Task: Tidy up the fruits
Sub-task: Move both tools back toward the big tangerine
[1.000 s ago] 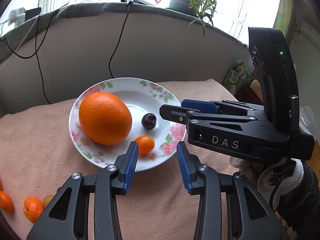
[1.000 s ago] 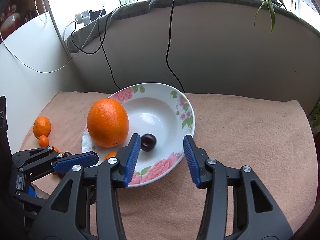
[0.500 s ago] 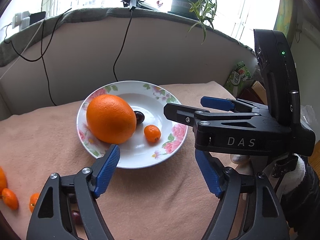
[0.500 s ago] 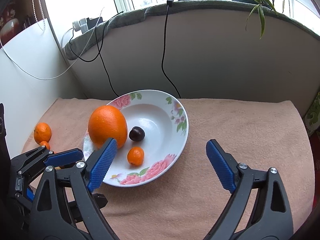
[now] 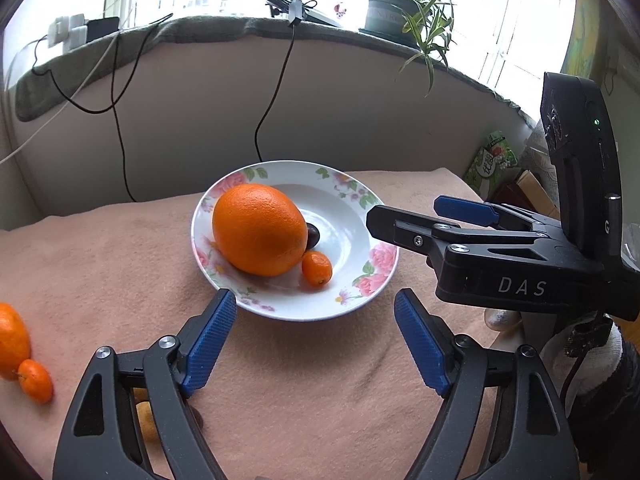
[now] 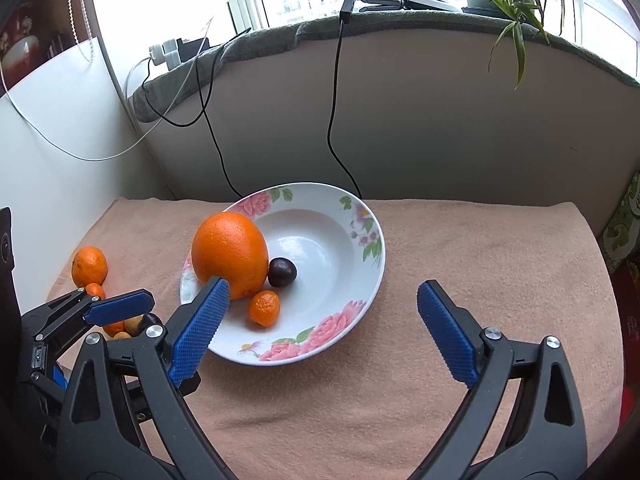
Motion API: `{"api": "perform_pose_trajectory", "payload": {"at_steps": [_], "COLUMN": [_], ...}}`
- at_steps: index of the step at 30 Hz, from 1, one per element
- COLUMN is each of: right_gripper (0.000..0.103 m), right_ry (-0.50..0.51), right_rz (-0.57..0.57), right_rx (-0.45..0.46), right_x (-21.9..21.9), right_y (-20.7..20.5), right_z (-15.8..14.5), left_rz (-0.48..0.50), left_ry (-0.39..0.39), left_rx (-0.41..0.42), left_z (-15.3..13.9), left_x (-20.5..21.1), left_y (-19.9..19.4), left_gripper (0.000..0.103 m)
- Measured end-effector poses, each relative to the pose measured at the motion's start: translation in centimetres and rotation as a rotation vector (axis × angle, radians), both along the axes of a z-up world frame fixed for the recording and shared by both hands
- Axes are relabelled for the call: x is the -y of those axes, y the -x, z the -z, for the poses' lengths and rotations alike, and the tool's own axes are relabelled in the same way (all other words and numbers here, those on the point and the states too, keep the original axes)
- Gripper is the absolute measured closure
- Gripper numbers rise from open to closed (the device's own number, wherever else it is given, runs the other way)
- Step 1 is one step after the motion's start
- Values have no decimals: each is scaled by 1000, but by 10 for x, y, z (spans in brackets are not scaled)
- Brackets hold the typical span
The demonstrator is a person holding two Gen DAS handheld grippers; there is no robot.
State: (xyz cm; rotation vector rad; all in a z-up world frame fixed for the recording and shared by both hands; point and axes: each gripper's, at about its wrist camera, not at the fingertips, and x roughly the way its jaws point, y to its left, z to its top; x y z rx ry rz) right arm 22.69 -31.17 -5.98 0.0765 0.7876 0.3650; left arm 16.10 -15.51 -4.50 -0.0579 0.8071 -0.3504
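Observation:
A white floral plate (image 5: 344,236) sits on the pink cloth and holds a large orange (image 5: 258,230), a dark plum (image 5: 313,236) and a kumquat (image 5: 317,268) pressed against it. My left gripper (image 5: 316,304) hangs open just before the plate's near rim, with nothing between its fingers. My right gripper (image 5: 406,212) reaches in from the right. In the right wrist view its jaws (image 6: 324,286) are opening wide over the plate (image 6: 332,256), gripping nothing. There the orange (image 6: 230,254), plum (image 6: 282,272) and kumquat (image 6: 264,308) lie by the left finger.
Loose on the cloth at the left lie a mandarin (image 6: 89,266) and small kumquats (image 6: 95,291); other small fruits (image 6: 132,324) sit under the left gripper (image 6: 118,296). Black cables hang down the back wall. A green packet (image 5: 490,164) stands at the cloth's right edge. A white-gloved hand (image 5: 592,360) holds the right gripper.
Both grippers have opened from nearly shut to wide and drawn back a little from the plate. The kumquat and plum now lie against the big orange.

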Motion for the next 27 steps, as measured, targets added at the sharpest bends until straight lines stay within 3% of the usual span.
{"api": "perform_pose_trajectory", "payload": {"at_steps": [12, 27], "right_gripper": [6, 6], "right_ry": [-22, -13], "right_rz": [15, -64], "right_rx": [45, 75], "right_x": [-15, -66], "right_y": [15, 32], "right_z": [-16, -38], "left_rz": [-40, -164], "left_ry": [19, 67], "left_rx": [29, 42], "left_z": [-12, -15], "left_x": [-27, -101], "left_y": [19, 46], "left_gripper": [21, 21]}}
